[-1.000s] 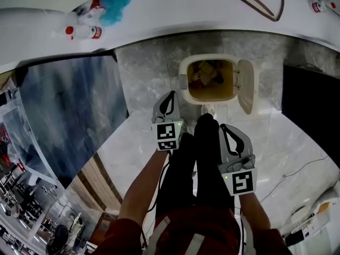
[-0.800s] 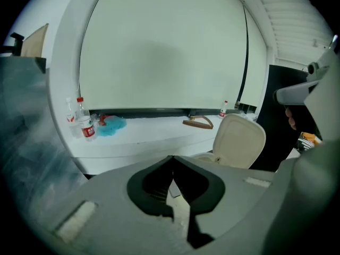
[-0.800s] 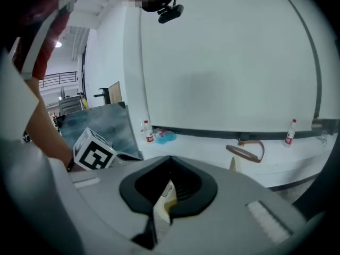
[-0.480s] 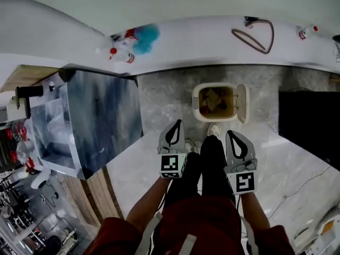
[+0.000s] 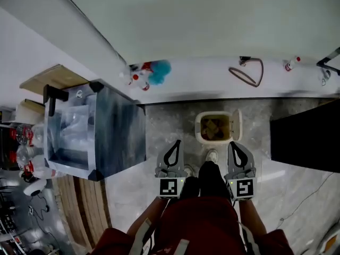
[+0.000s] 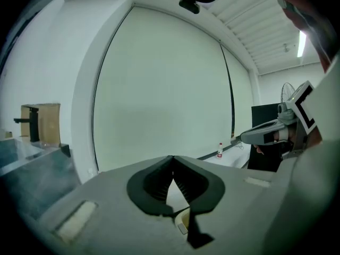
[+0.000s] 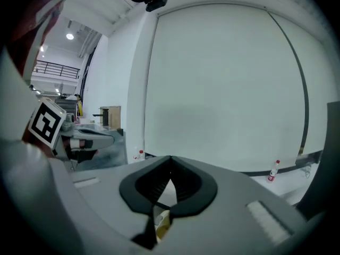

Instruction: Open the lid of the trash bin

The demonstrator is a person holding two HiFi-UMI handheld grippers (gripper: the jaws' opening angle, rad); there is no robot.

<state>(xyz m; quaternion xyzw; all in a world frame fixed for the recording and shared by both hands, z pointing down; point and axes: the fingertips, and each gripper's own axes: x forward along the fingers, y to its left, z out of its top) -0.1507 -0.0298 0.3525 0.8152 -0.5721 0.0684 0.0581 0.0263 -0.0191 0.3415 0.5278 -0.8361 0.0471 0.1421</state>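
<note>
Head camera peers steeply down from high above the left gripper (image 5: 176, 142), right gripper (image 5: 232, 144) and trash bin (image 5: 198, 129) on the floor. Both gripper cameras look level along their jaws at one pale wall (image 6: 159, 89), each catching the other gripper at its edge.

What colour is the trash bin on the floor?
The trash bin is cream, almost off-white; the head view shows it best.

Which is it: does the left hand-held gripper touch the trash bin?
Apart. The head view shows floor between the left hand-held gripper and trash bin.
</note>
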